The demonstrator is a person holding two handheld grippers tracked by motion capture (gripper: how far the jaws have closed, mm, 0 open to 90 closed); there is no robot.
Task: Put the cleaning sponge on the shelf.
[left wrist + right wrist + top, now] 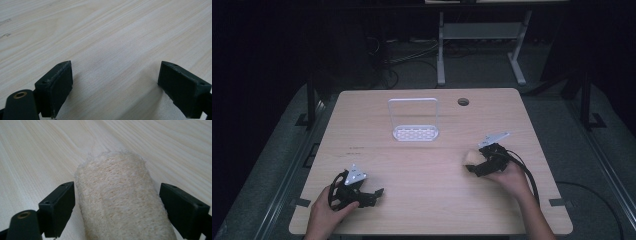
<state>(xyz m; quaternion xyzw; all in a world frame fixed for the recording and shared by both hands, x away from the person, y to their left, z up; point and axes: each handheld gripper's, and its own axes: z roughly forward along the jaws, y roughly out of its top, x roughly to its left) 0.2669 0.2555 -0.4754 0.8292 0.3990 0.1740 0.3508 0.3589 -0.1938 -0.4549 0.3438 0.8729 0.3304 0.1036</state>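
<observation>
Loofah sponge lying between the spread jaws of the right claw on the wooden bench.

The loofah (122, 200), a pale, fibrous cylinder with no label or writing on it, lies on the bench (422, 165) on its right half, its long axis running straight away from the right claw (117, 207) along the line of the jaws, the far end rounded and frayed. Both jaws stand close beside its flanks; the left one looks at or very near the fibres, the right one shows a thin gap, so it is flanked, not pinched. The left claw (115, 87) rests near the bench's near left corner, jaws spread over bare wood. A white wire rack (414, 120) stands upright mid-bench, well apart from the loofah. Faint dark marks left of the rack are too small to read.
</observation>
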